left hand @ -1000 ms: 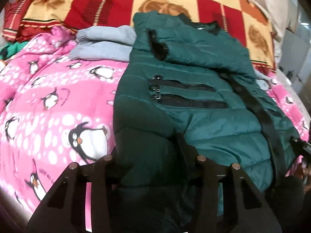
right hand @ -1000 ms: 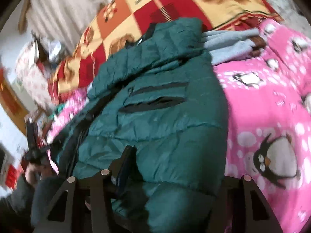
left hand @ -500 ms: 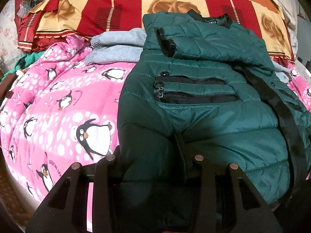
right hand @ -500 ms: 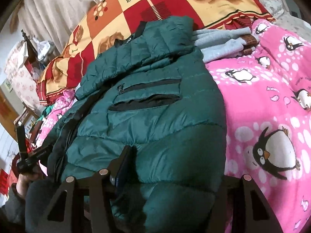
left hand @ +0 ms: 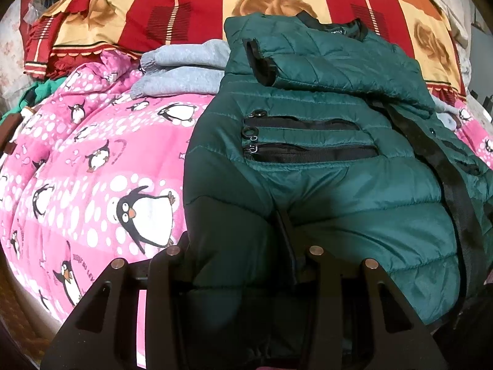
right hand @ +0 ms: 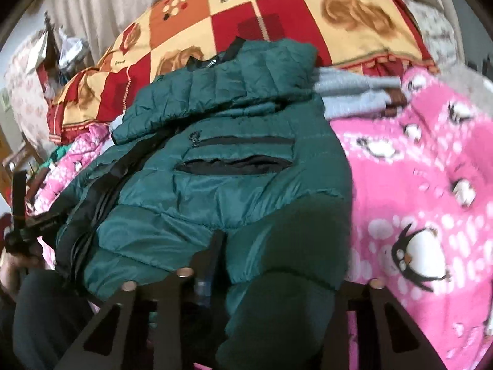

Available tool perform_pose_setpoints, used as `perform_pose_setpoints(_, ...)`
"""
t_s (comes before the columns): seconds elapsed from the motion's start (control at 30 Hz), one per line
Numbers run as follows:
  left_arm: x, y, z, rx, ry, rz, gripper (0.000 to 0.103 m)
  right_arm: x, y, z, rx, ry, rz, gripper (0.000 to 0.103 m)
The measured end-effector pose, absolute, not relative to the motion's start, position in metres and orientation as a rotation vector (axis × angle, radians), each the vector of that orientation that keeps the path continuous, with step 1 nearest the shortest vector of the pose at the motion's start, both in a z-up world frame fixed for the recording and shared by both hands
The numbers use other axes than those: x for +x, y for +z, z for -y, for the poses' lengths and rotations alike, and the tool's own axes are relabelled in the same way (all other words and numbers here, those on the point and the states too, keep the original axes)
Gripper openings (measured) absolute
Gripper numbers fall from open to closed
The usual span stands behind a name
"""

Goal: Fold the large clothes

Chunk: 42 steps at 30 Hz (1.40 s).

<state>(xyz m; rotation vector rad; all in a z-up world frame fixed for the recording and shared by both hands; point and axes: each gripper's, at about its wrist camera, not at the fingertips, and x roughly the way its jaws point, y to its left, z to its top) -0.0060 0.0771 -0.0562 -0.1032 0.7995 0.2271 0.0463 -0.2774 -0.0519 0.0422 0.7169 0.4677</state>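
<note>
Pink penguin blanket (left hand: 101,166) covers near bed. Red-and-yellow checked blanket (left hand: 191,9) with rose print lies far, across back. Folded grey sweater (left hand: 181,67) sits between them. Green cloth (left hand: 37,95) peeks out far left.

- The green jacket (left hand: 323,185) swallows the left gripper (left hand: 237,256): its near hem bulges over the fingertips, so where the pads meet the cloth is hidden at the lower centre.
- In the right wrist view the jacket (right hand: 234,191) likewise covers the right gripper (right hand: 271,280), whose jaws are closing with the hem between them; the right-hand finger is buried under the fabric.
- That whole view is smeared, the penguin quilt (right hand: 431,169) worst at right.
- The grey garment (left hand: 185,67) is half tucked behind the jacket.
- At the far left edge a dark device (right hand: 21,215) and the hand (right hand: 9,271) under it are cut off.
</note>
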Motion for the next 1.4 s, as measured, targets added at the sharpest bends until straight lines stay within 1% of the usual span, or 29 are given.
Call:
perform_pose_setpoints(0.03, -0.007, -0.056, -0.08, -0.116, 0.219, -0.796, 0.042, 0.046, -0.049, 0.278, 0.039, 0.472, -0.71, 0.022)
perform_pose_setpoints(0.13, -0.009, -0.056, -0.09, -0.173, 0.174, -0.795, 0.042, 0.049, -0.046, 0.28, 0.056, 0.485, -0.715, 0.02)
perform_pose_setpoints(0.2, -0.01, -0.055, -0.104, -0.261, 0.121, -0.798, 0.042, 0.048, -0.045, 0.28, 0.049, 0.487, -0.71, 0.02)
perform_pose_setpoints(0.3, -0.014, -0.055, -0.115, -0.345, 0.062, -0.794, 0.042, 0.052, -0.048, 0.287, 0.104, 0.495, -0.732, 0.023)
perform_pose_setpoints(0.37, -0.015, -0.056, -0.116, -0.343, 0.036, -0.787, 0.044, 0.054, -0.05, 0.291, 0.148, 0.502, -0.741, 0.025)
perform_pose_setpoints(0.43, -0.015, -0.055, -0.115, -0.34, 0.027, -0.787, 0.044, 0.056, -0.054, 0.294, 0.166, 0.502, -0.752, 0.027)
perform_pose_setpoints(0.47, -0.015, -0.054, -0.116, -0.352, 0.027, -0.79, 0.042, 0.055, -0.053, 0.293, 0.157, 0.506, -0.748, 0.027)
perform_pose_setpoints(0.5, -0.016, -0.052, -0.118, -0.359, 0.031, -0.786, 0.026, 0.054, -0.051, 0.291, 0.141, 0.504, -0.747, 0.025)
perform_pose_setpoints(0.53, -0.018, -0.05, -0.119, -0.37, 0.036, -0.779, 0.016, 0.053, -0.049, 0.289, 0.132, 0.505, -0.746, 0.021)
perform_pose_setpoints(0.6, -0.02, -0.043, -0.121, -0.39, 0.027, -0.771, 0.012, 0.049, -0.039, 0.285, 0.099, 0.503, -0.736, 0.017)
perform_pose_setpoints(0.73, -0.033, -0.026, -0.118, -0.356, 0.007, -0.744, 0.011, 0.038, -0.022, 0.281, 0.055, 0.512, -0.718, 0.015)
perform_pose_setpoints(1.13, -0.093, 0.022, -0.141, -0.436, -0.046, -0.652, 0.011, -0.015, 0.019, 0.302, 0.172, 0.589, -0.646, 0.015)
perform_pose_setpoints(1.4, -0.147, 0.027, -0.135, -0.39, -0.1, -0.644, 0.011, -0.057, 0.024, 0.325, 0.223, 0.638, -0.654, 0.015)
